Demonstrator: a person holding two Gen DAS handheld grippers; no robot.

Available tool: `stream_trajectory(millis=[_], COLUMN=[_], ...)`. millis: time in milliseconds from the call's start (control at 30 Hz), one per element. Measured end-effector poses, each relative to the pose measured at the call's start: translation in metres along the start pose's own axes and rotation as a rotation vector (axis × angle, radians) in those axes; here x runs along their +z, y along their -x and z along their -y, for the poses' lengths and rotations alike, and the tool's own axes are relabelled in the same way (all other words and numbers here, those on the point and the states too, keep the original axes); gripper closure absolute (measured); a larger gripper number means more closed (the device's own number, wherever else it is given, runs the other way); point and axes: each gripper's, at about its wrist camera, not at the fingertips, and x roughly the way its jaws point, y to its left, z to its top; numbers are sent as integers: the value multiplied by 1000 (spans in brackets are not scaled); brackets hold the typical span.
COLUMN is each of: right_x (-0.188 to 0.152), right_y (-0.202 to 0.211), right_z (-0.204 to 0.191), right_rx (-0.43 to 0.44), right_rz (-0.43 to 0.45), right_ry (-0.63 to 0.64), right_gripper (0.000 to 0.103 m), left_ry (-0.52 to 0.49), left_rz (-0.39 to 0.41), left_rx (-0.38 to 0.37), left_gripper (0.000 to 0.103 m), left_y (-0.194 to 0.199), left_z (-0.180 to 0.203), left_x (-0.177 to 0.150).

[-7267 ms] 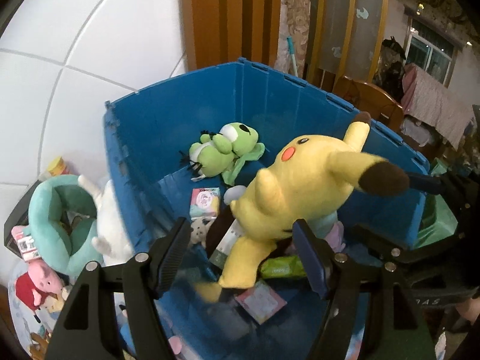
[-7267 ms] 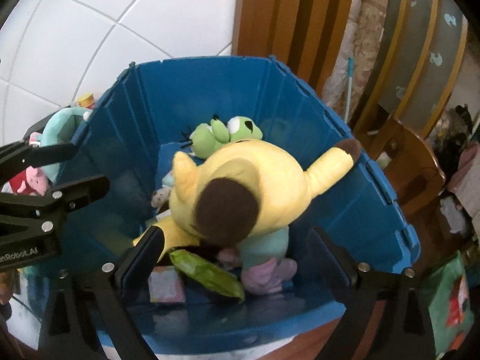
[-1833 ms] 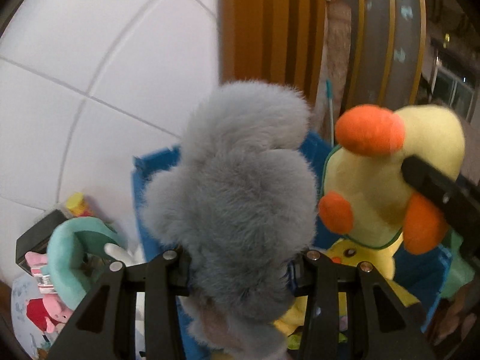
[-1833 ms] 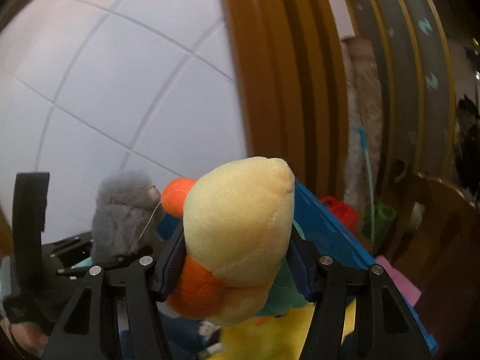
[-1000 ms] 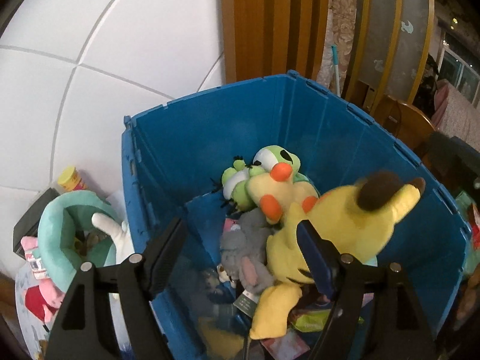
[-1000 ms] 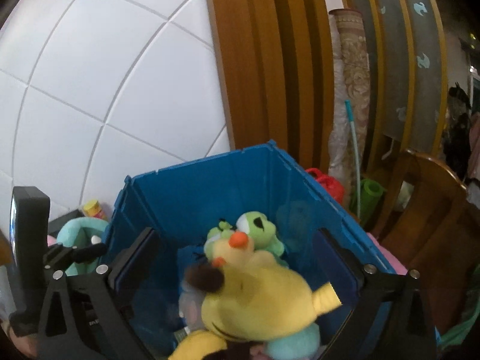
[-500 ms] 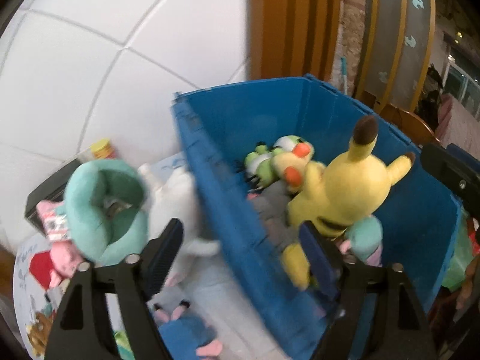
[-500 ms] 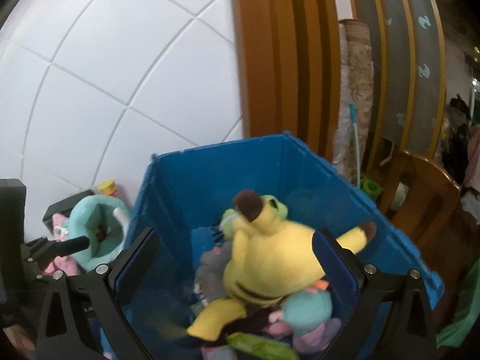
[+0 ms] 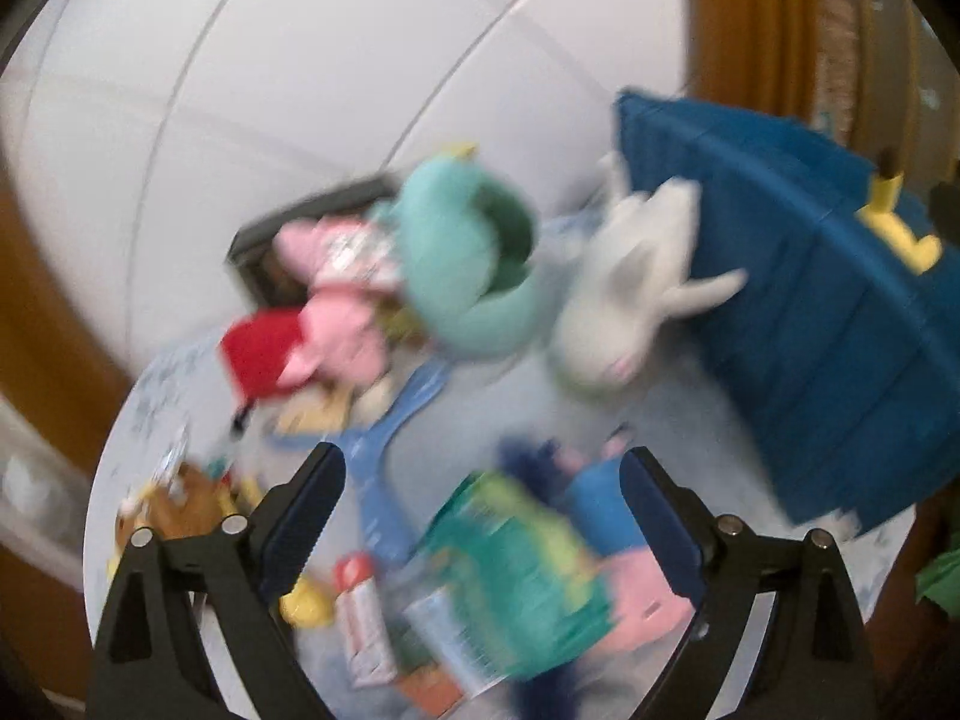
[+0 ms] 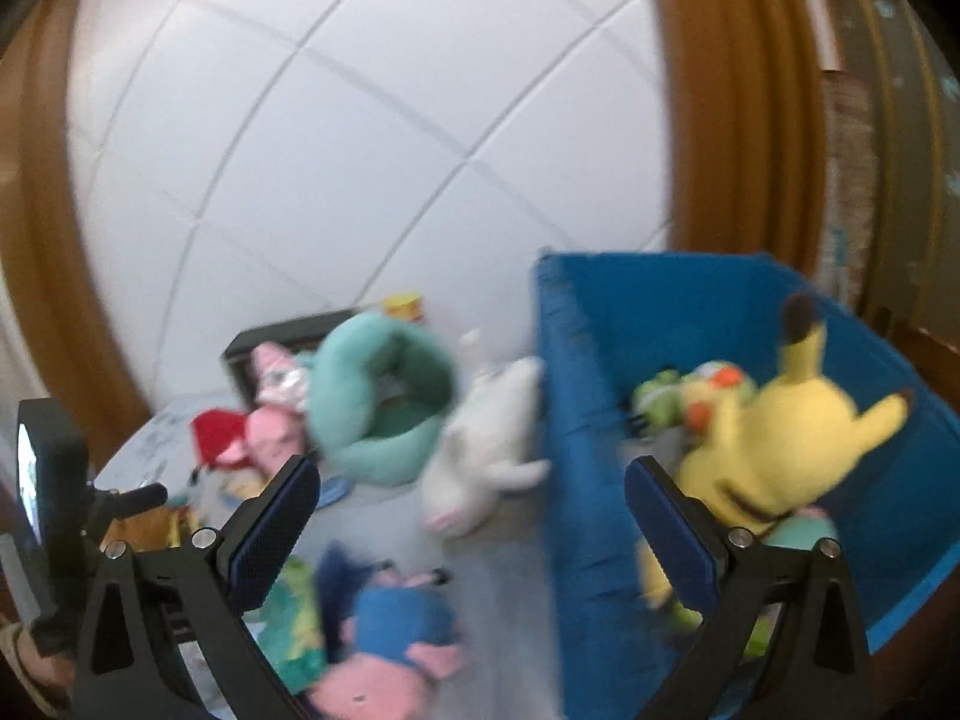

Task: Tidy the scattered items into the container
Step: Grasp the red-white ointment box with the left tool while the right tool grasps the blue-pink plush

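Both views are smearing with motion blur, so small items are staying unreadable. The blue container (image 10: 600, 450) is standing on the round pale surface (image 9: 690, 402), and it serves as the landmark here. Inside it a yellow plush (image 10: 780, 438) with a dark-tipped ear is lying beside a green plush (image 10: 660, 402) and an orange-beaked plush (image 10: 717, 390). Leaning against the container's outer wall is a white plush (image 9: 630, 300), and just beyond that, farther from the container, a teal ring cushion (image 9: 462, 264) is resting next to a pink plush in a red outfit (image 9: 312, 342). Nearer the cameras, still outside the container, a blue-and-pink plush (image 10: 396, 636) and a green packet (image 9: 522, 564) are lying scattered on the surface. The left gripper (image 9: 480, 510) is hanging over these loose things with its fingers (image 9: 300, 516) opening wide and nothing between them. The right gripper (image 10: 468, 528) is straddling the container's near wall in its view, fingers (image 10: 270, 534) spread wide and gripping nothing.
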Motion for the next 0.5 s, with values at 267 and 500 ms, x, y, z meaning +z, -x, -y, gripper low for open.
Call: stream_trajectory(millis=[267,500], right_x=[-46,-108], right_y=[-45,-80], right_z=[-79,-82], right_rx=[80,65], right_rz=[-125,-289], right_ry=[59,16], right_gripper=[0,0], left_ry=[103,108], left_rz=[-107,-171], left_rx=[38,71], left_gripper=[9,9], left_y=[-24,-46], left_z=[-71,-85], left_x=[-64,-106])
